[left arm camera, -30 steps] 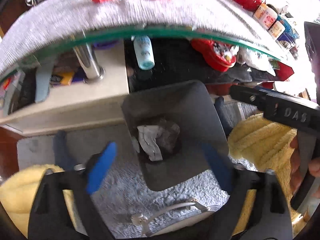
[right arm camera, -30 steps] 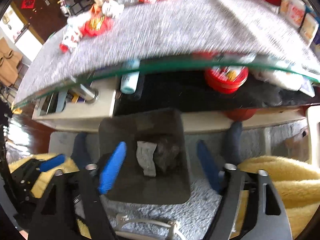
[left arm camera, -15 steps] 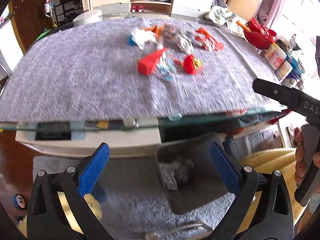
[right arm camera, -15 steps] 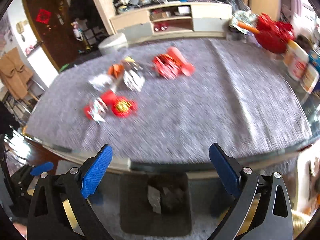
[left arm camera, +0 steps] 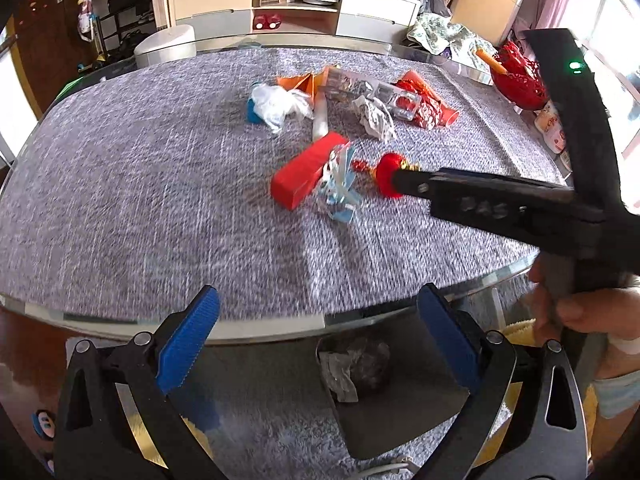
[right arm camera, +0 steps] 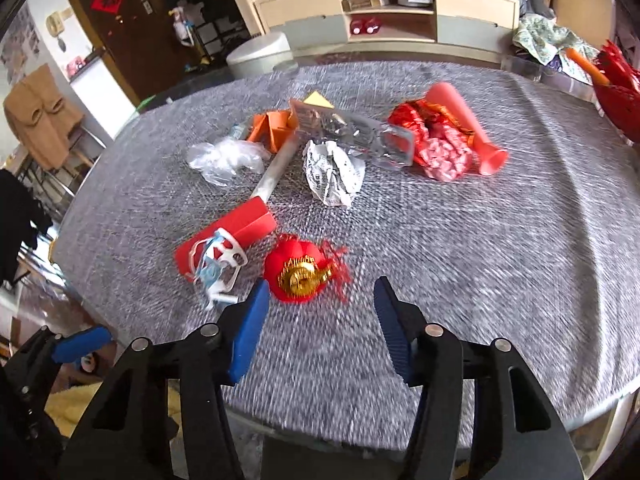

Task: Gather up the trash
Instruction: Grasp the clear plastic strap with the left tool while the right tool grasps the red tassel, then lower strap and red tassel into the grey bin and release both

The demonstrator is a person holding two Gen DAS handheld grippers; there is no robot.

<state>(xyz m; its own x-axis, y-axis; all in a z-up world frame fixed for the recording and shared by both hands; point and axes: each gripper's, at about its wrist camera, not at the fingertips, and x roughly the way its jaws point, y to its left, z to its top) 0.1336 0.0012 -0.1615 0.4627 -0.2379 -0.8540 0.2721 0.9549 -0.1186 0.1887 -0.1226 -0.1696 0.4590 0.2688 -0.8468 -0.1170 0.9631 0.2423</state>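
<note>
Trash lies on the grey table cloth (right arm camera: 480, 248): a red and gold lantern ornament (right arm camera: 301, 271), a red box (right arm camera: 228, 236) with a blue-white plastic piece (right arm camera: 216, 266), crumpled paper (right arm camera: 334, 174), a clear plastic bag (right arm camera: 224, 158), a clear tray (right arm camera: 356, 134) and red wrappers (right arm camera: 440, 144). My right gripper (right arm camera: 318, 322) is open and empty, just short of the ornament. My left gripper (left arm camera: 320, 346) is open and empty at the table's near edge, above a dark bin (left arm camera: 400, 400) on the floor that holds crumpled trash (left arm camera: 356, 364).
A red basket (left arm camera: 518, 80) and jars (left arm camera: 554, 124) stand at the table's right edge. A TV cabinet (right arm camera: 388, 12) and a round stool (right arm camera: 260, 54) stand behind the table. A yellow fluffy cloth (right arm camera: 76, 404) lies low on the left.
Both grippers have risen from over the floor bin to table height. The right gripper has moved forward over the cloth toward the red ornament. Both stay open.
</note>
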